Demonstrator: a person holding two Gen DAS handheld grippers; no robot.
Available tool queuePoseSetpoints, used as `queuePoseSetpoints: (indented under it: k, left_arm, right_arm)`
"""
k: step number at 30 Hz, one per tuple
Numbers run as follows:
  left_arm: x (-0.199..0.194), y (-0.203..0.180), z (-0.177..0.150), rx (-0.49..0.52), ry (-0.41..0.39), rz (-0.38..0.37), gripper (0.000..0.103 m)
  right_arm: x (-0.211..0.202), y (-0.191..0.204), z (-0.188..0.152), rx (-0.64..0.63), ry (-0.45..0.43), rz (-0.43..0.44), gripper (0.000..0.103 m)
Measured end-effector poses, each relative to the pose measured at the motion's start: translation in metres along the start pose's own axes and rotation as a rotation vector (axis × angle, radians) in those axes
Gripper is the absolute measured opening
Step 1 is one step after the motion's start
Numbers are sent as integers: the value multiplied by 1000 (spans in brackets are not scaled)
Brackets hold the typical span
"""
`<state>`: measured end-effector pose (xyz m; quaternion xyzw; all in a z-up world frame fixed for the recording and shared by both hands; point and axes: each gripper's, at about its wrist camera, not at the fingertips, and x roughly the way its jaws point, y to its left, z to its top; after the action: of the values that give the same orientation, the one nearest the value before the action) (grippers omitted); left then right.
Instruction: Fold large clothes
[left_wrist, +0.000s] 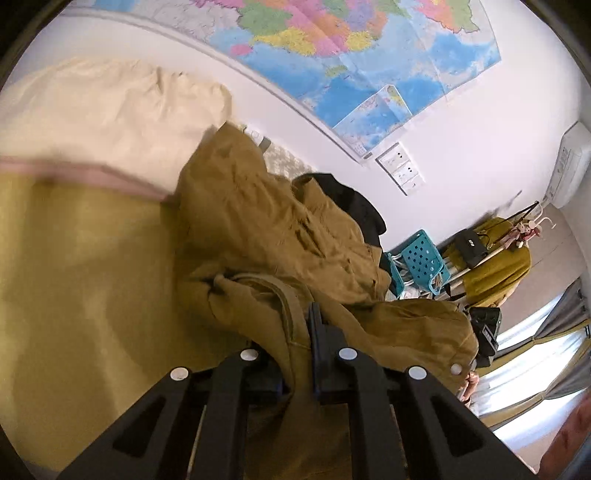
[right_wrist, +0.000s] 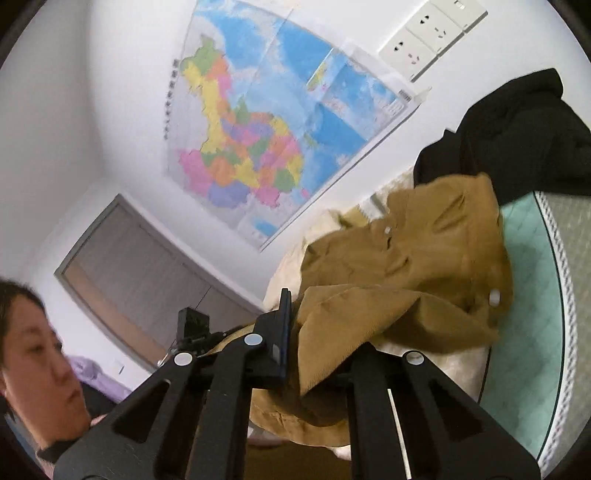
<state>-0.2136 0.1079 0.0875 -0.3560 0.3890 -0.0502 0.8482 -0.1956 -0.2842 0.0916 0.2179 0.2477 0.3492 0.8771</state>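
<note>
A large mustard-brown corduroy jacket (left_wrist: 280, 236) with white snap buttons hangs lifted and crumpled between both grippers. My left gripper (left_wrist: 299, 332) is shut on a seamed edge of the jacket, with cloth running down between its fingers. In the right wrist view the jacket (right_wrist: 406, 266) bunches in front of my right gripper (right_wrist: 295, 325), which is shut on a fold of it. The right finger of that gripper is hidden by the cloth. A black garment (left_wrist: 351, 206) lies behind the jacket and shows at the upper right in the right wrist view (right_wrist: 517, 129).
A mustard-yellow bed cover (left_wrist: 92, 277) and cream pillow (left_wrist: 110, 107) lie to the left. A wall map (left_wrist: 332, 55), sockets (left_wrist: 400, 168), a teal perforated chair (left_wrist: 424, 258) and a clothes rack (left_wrist: 495, 258) stand beyond. A person's face (right_wrist: 37, 362) is at left.
</note>
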Motion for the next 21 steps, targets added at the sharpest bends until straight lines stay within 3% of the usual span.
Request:
queuePoseSetpoints:
  k: [11,21]
  left_arm:
    - [33,-6,85,-12,33,66,11]
    - [70,9,132,-64,82,108,12]
  right_arm:
    - [54,-37,85,65,7,-58,9]
    - [96,-76,125,133,47,-134,9]
